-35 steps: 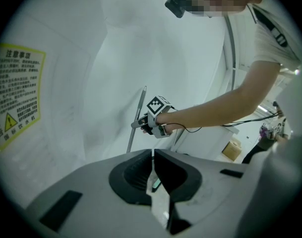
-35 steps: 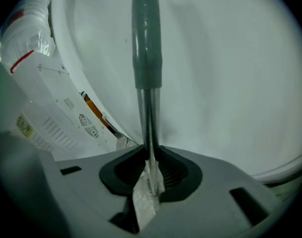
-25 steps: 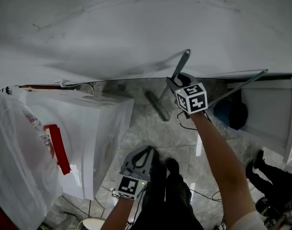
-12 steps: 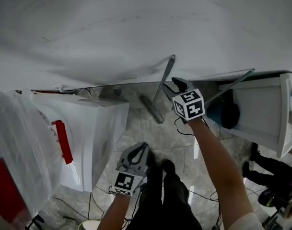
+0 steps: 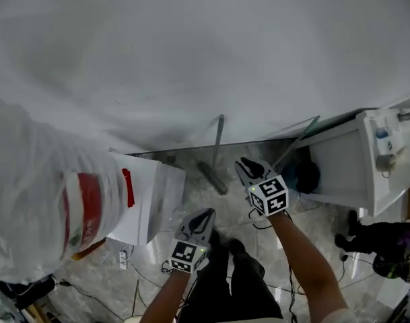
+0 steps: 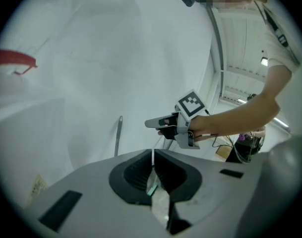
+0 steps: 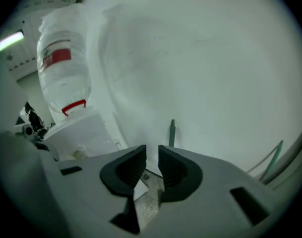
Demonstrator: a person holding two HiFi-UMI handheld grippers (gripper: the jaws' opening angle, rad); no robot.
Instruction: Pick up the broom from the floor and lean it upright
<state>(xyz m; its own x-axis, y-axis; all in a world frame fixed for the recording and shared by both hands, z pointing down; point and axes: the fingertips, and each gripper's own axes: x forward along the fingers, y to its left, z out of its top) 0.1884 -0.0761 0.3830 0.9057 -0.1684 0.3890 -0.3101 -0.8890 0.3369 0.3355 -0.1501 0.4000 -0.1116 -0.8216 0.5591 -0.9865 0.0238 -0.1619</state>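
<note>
Broom [image 5: 217,147] placement looks finished in the head view: it leans steeply with the handle tip on the white wall [image 5: 191,52] and its head down on the floor [image 5: 191,194], clear of both tools. The right hand-held gripper [image 5: 244,165] hovers just beside the lower handle without touching it, and the left hand-held gripper [image 5: 207,213] hangs nearer the person's legs. The step in hand, as I judge it, is to draw away cleanly: take the right tool back toward the body rather than sideways across the handle, and watch that the head does not creep. In the left gripper view the jaws lie together with nothing between them, the handle stands alone against the wall beyond, and the other tool is held well off it, so there is room to retreat. In the right gripper view the jaws are closing on a narrow gap that holds nothing; the handle tip shows above them, apart from the pads. The floor is glossy grey marbled tile, likely slick, so a steep lean could let the head slide. A white box [image 5: 151,194] with a red handle stands left of the broom, a bulging plastic bag [image 5: 29,200] hangs beside that, a white cabinet [image 5: 346,163] sits to the right with a thin rod [image 5: 300,140] propped near it, and cables trail across the tiles.
</note>
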